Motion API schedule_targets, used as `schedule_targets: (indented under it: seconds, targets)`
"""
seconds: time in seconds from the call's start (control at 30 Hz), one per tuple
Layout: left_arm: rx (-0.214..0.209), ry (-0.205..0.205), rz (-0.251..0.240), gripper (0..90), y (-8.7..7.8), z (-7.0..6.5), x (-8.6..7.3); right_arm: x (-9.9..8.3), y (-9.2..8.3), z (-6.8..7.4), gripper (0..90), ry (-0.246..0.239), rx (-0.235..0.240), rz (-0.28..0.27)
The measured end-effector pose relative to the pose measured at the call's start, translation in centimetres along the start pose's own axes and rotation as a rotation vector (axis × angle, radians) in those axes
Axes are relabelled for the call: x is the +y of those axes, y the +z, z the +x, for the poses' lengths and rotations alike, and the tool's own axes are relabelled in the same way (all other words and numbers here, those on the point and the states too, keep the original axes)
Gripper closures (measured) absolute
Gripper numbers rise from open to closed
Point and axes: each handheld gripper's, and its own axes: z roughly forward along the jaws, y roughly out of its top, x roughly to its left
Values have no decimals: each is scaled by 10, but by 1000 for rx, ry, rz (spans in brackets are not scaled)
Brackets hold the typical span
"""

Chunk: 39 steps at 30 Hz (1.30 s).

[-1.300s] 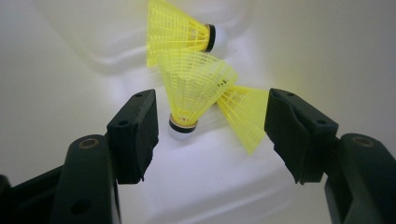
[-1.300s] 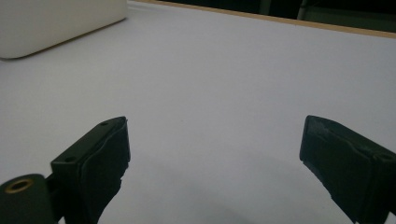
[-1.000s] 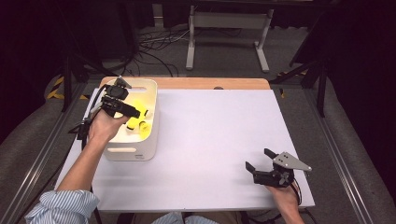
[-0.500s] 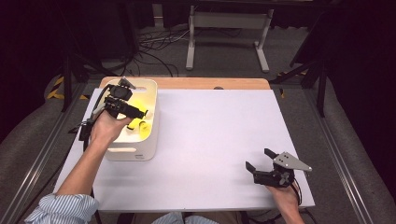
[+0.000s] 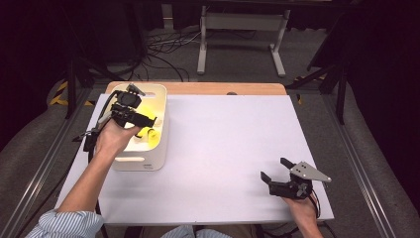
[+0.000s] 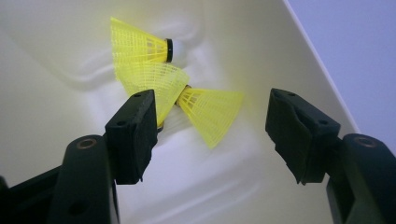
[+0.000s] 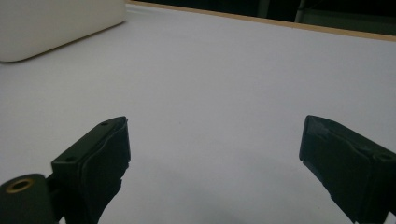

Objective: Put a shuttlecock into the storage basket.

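Three yellow shuttlecocks lie in a white bin [image 5: 161, 124] at the table's left: one at the back [image 6: 135, 44], one in the middle [image 6: 156, 84], one nearest [image 6: 212, 109]. In the high view they show as a yellow patch [image 5: 151, 134]. My left gripper [image 5: 148, 120] hangs over the bin, pointing down into it. Its jaws stand open [image 6: 210, 133] just short of the shuttlecocks, gripping nothing. My right gripper [image 5: 274, 169] rests low near the table's front right corner, open [image 7: 212, 154] over bare table.
The white tabletop [image 5: 228, 139] stretches between the bin and the right gripper. A corner of the bin [image 7: 56, 23] is at the right gripper view's upper left. A wooden strip [image 5: 198, 88] edges the table's far side. Cables and a stand lie on the floor beyond.
My left gripper has edged slightly to the right and down over the bin. The right gripper has not moved.
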Motion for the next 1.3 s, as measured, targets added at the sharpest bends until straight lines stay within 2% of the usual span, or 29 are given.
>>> schedule_targets:
  seconds: [0.47, 1.3]
  targets:
    - [13, 12, -19, 364, -11, -1, -7, 0, 0, 0, 91, 2, 0, 0]
    - [35, -1, -62, 357, -32, 6, -19, 0, -2, -2, 91, 3, -2, -6]
